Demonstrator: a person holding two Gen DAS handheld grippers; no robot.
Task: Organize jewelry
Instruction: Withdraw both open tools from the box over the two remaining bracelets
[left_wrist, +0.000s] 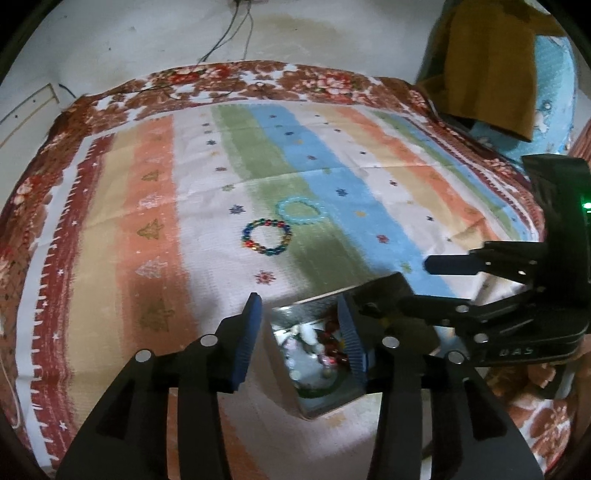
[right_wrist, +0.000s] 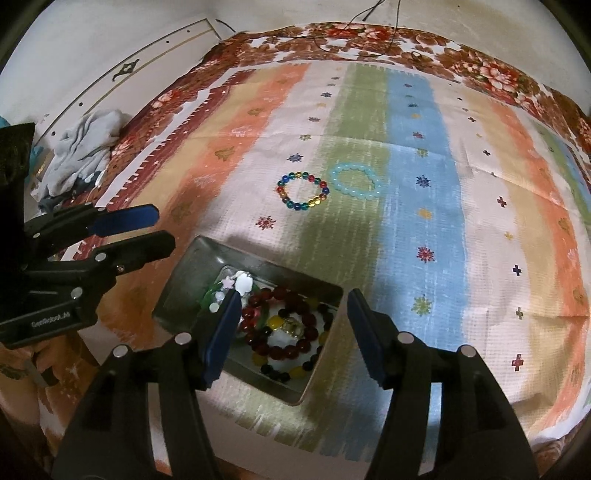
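A metal box (right_wrist: 184, 280) holds several bead bracelets, dark red (right_wrist: 291, 325) and yellow among them; it also shows in the left wrist view (left_wrist: 291, 314). A multicoloured bead bracelet (right_wrist: 303, 190) and a pale blue bead bracelet (right_wrist: 356, 181) lie flat side by side on the striped cloth beyond the box, also seen in the left wrist view as multicoloured bracelet (left_wrist: 266, 236) and pale blue bracelet (left_wrist: 301, 210). My left gripper (left_wrist: 299, 306) is open and empty over the box's left side. My right gripper (right_wrist: 293, 299) is open and empty above the box.
The striped cloth (right_wrist: 424, 166) covers a bed with a floral border (right_wrist: 369, 37). A grey heap of clothes (right_wrist: 85, 147) lies at the left edge. A brown cloth (left_wrist: 487, 62) over a blue bundle stands at the far right. Cables (left_wrist: 229, 33) run down the wall.
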